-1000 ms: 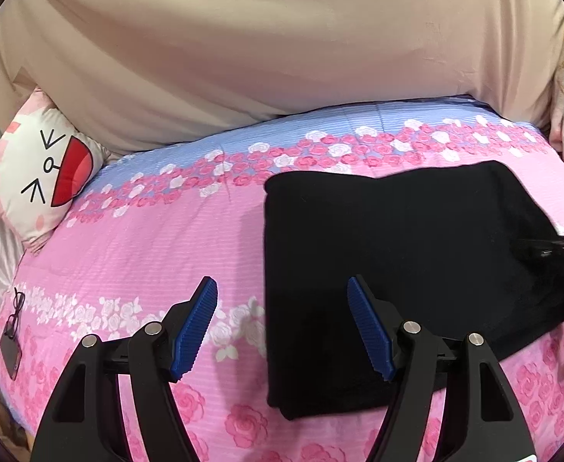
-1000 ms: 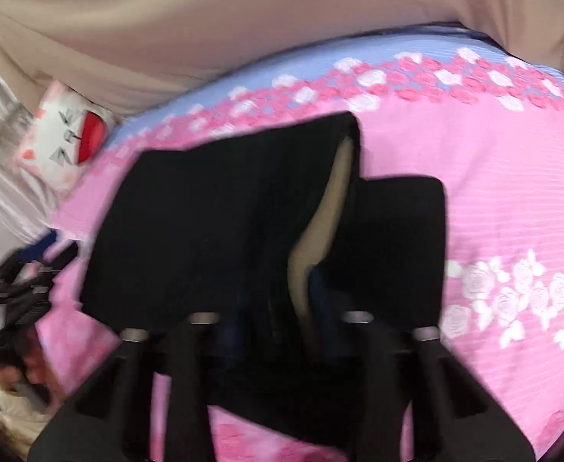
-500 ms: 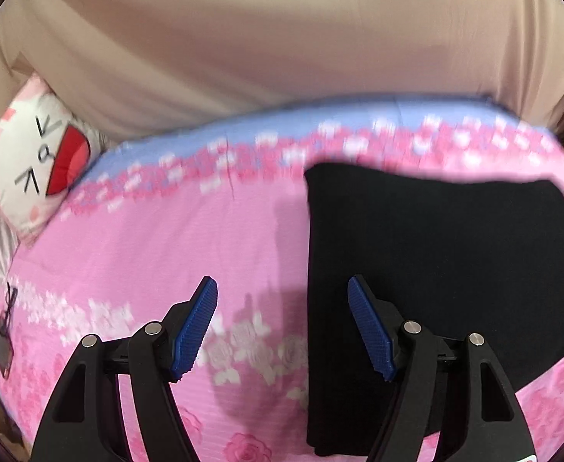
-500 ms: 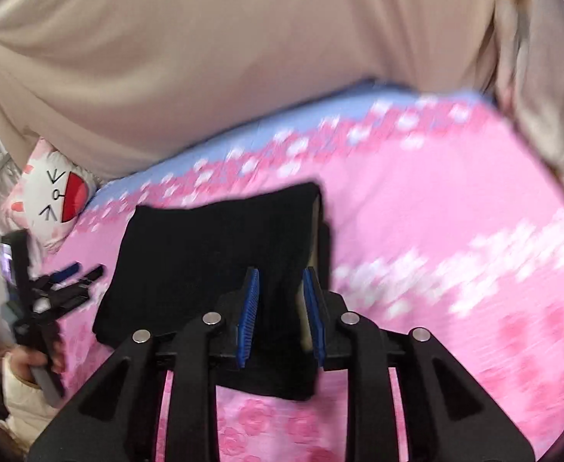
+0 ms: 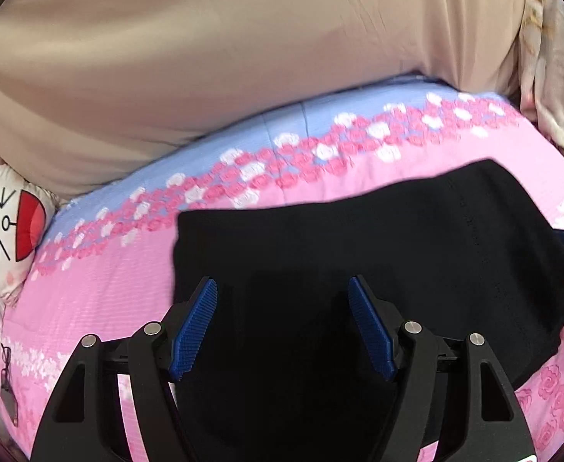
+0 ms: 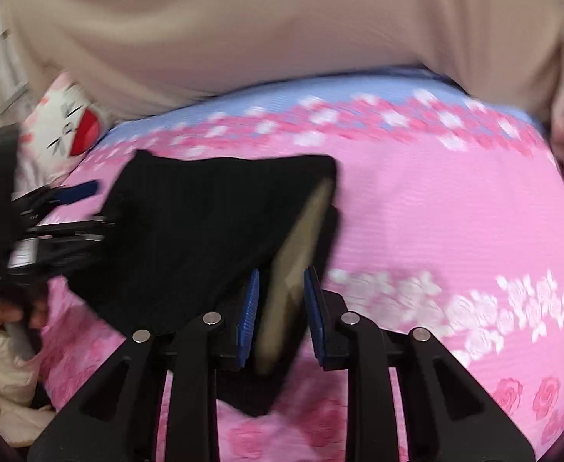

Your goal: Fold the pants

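Folded pants (image 5: 378, 254) on the bedsheet (image 5: 101, 300).
A pillow (image 5: 8, 223) lay at the bed's left edge, a curtain (image 5: 205, 57) behind; glasses (image 5: 6, 362) lay near the left front corner.

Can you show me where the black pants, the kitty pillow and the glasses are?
black pants (image 5: 358, 238): left wrist view, middle of the cloth.
kitty pillow (image 5: 8, 231): left wrist view, its face.
glasses (image 5: 5, 362): left wrist view, the frame.

Folded black pants (image 6: 205, 231) lie on pink floral bedsheet (image 6: 435, 223); right gripper (image 6: 280, 281) jaws narrowly parted astride their lifted edge.
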`<act>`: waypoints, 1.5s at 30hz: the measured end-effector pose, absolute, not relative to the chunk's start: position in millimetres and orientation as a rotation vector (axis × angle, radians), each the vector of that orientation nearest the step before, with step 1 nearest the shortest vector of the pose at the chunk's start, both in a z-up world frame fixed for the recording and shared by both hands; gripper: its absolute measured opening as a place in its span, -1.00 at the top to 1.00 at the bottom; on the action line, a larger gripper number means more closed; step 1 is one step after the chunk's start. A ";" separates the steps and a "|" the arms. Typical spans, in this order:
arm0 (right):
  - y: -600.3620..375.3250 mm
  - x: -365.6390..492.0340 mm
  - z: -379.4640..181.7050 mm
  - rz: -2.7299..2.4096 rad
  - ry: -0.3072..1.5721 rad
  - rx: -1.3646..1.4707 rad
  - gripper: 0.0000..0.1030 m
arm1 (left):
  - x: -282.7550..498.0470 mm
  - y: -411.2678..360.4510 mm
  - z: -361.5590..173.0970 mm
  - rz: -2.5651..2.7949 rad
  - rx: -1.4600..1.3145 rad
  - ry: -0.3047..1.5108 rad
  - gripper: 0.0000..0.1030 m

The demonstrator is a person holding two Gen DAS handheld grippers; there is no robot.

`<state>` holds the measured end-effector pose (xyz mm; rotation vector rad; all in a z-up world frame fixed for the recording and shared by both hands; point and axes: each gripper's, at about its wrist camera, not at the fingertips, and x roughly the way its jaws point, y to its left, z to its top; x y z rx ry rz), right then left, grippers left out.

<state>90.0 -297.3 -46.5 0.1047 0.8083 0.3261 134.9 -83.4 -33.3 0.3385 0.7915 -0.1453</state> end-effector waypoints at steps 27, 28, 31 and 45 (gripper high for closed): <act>-325.5 124.0 -89.6 0.374 0.919 0.331 0.91 | 140.4 -93.3 -49.3 -0.143 0.355 0.820 -0.51; -329.9 122.0 -93.5 0.387 0.900 0.383 0.88 | 141.8 -94.6 -53.0 -0.136 0.363 0.823 -0.51; -338.0 105.5 -62.7 0.317 0.814 0.384 0.84 | 139.2 -92.3 -50.1 -0.133 0.369 0.821 -0.51; -298.9 161.7 -75.7 0.288 0.893 0.429 1.00 | 180.9 -33.6 -42.5 -0.105 0.253 0.846 -0.68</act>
